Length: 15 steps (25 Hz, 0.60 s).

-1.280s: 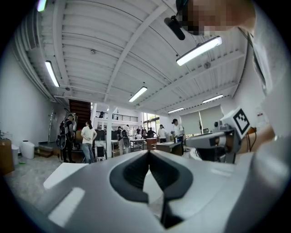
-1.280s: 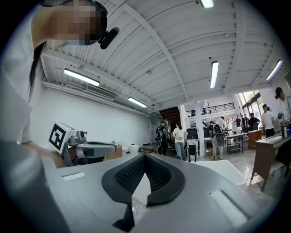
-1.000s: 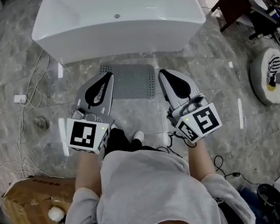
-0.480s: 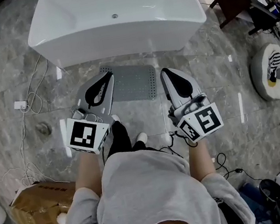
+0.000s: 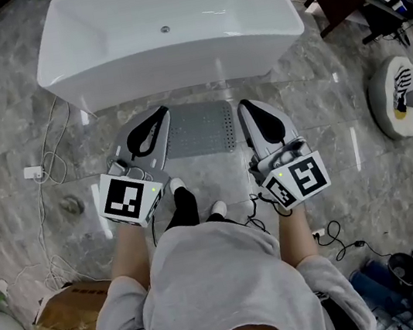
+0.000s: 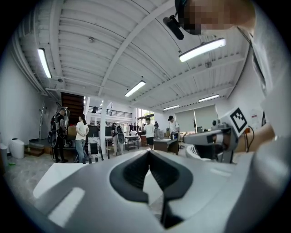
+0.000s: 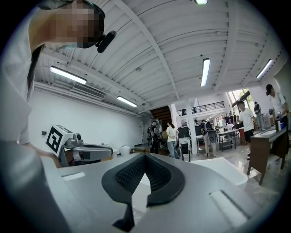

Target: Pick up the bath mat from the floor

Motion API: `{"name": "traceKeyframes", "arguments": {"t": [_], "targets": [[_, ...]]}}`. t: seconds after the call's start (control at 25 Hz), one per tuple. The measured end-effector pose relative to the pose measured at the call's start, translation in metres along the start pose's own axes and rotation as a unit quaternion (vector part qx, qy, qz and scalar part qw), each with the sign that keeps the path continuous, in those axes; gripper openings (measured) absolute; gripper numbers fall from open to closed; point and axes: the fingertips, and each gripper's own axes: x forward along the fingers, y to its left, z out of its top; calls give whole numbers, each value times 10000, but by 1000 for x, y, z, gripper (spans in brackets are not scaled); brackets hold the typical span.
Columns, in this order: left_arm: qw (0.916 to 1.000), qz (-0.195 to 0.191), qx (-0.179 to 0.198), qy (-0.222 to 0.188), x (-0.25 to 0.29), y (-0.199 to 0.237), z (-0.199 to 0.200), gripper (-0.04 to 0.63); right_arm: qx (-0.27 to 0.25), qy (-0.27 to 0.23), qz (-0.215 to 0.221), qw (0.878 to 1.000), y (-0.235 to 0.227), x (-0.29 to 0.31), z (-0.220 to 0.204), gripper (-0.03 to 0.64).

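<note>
Head view | left gripper (image 5: 159,112), right gripper (image 5: 246,105) level | fingers clenched, empty | bath mat (image 5: 199,128) below

Grey T-shirt (image 5: 210,277); grey left gripper (image 5: 159,113) and right gripper (image 5: 244,105), black-padded.

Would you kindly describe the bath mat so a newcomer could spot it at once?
Find the big white bathtub. On the marble floor just before its near side lies the bath mat. It alone is a flat grey rectangle dotted with rows of small holes.
</note>
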Motion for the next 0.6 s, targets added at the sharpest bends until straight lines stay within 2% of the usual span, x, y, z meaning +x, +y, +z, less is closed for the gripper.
{"name": "traceKeyframes", "arguments": {"t": [0.6], "targets": [[9993,-365,-20,-17,27,65,-12,0,-26,45,-331,9994,1,66,-3,-2]]}}
